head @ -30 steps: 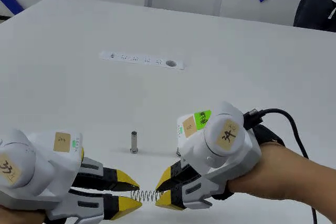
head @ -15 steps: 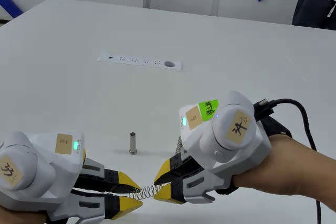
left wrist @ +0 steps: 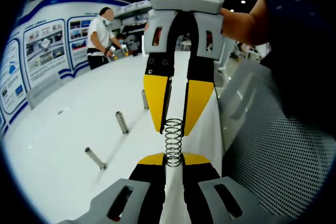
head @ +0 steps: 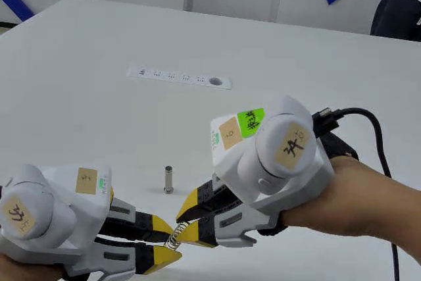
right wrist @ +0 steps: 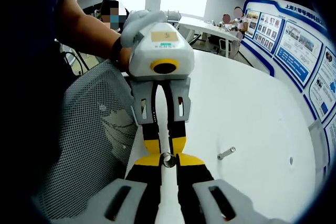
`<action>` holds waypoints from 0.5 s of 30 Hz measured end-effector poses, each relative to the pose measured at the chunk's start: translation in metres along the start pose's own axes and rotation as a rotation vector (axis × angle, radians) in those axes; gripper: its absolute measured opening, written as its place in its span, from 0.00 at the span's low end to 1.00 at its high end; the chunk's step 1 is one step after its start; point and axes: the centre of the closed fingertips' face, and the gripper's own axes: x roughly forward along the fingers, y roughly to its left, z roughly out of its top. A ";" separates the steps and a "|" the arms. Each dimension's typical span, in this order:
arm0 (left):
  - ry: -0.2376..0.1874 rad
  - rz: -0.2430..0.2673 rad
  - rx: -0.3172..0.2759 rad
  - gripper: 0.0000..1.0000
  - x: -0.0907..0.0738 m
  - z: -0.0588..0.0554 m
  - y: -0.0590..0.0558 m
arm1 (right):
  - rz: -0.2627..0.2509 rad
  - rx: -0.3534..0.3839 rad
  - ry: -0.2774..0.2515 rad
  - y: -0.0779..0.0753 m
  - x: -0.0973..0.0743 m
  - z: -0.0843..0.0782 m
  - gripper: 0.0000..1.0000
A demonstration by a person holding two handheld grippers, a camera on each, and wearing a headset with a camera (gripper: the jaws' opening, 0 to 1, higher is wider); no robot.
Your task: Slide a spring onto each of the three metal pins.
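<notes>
**Spring.** The spring (head: pixel 173 235) is a short coil of thin bright wire, open at both ends. In the left gripper view (left wrist: pixel 173 141) its separate turns can be counted off as evenly spaced loops. In the right gripper view it shows end-on as a small ring (right wrist: pixel 167 159).

**Location.** In the head view the spring lies on the person's side of the bare pin (head: pixel 168 179) and near it. The pin stands upright on the white tabletop (head: pixel 79 97). The spring spans the short gap between the two sets of fingers, which point at each other.

**Left gripper.** The left gripper (head: pixel 168 245) sits to the left of the bare pin and nearer the person. Its yellow-tipped fingers (left wrist: pixel 152 159) are pressed together on the last turns of the spring, pinching that end.

**Right gripper.** The right gripper (head: pixel 181 225) sits to the right of the bare pin and nearer the person. Its fingers (left wrist: pixel 157 103) form a narrow V whose tips pinch the other end of the spring. In its own view the ring sits between its two tips, touching both.

**Other pins.** In the left gripper view a second pin (left wrist: pixel 122 123) stands past the bare pin (left wrist: pixel 95 158) and looks ribbed along its length. A third pin (left wrist: pixel 145 99) stands farther on, just beside a right-gripper finger.

**Surroundings.** A power strip (head: pixel 179 77) lies well beyond the bare pin. A black cable (head: pixel 368 123) runs to its right, behind the right gripper.
</notes>
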 end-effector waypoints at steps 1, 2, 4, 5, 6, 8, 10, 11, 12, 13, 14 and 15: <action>-0.002 0.001 0.002 0.11 0.000 0.001 0.000 | -0.001 -0.004 0.002 0.000 0.000 0.001 0.11; -0.003 0.002 0.003 0.11 0.000 0.001 0.001 | -0.001 -0.006 0.007 -0.001 0.000 0.001 0.11; -0.006 0.002 0.003 0.11 0.000 0.001 0.001 | -0.002 -0.007 0.013 -0.001 0.000 0.001 0.12; -0.007 0.002 0.002 0.11 0.000 0.001 0.001 | -0.002 -0.005 0.016 -0.002 0.000 0.000 0.12; -0.011 0.000 0.001 0.11 0.000 0.002 0.001 | -0.002 -0.003 0.021 -0.002 0.001 -0.001 0.12; -0.021 -0.002 -0.001 0.11 0.001 0.003 0.001 | -0.002 0.003 0.031 -0.002 0.001 -0.003 0.13; -0.022 -0.002 0.003 0.10 0.001 0.004 0.001 | 0.000 0.009 0.041 -0.001 0.002 -0.005 0.15; -0.022 -0.002 0.003 0.10 0.000 0.004 0.002 | 0.000 0.011 0.044 -0.001 0.002 -0.005 0.15; -0.023 -0.002 0.003 0.10 0.000 0.004 0.002 | -0.002 0.012 0.046 -0.001 0.002 -0.006 0.15; -0.024 -0.003 0.005 0.10 0.000 0.005 0.002 | -0.002 0.013 0.048 -0.002 0.002 -0.006 0.15; -0.026 -0.002 0.006 0.10 0.000 0.005 0.003 | -0.003 0.017 0.049 -0.002 0.002 -0.006 0.15; -0.026 -0.002 0.007 0.10 0.000 0.005 0.003 | -0.003 0.021 0.050 -0.002 0.002 -0.007 0.15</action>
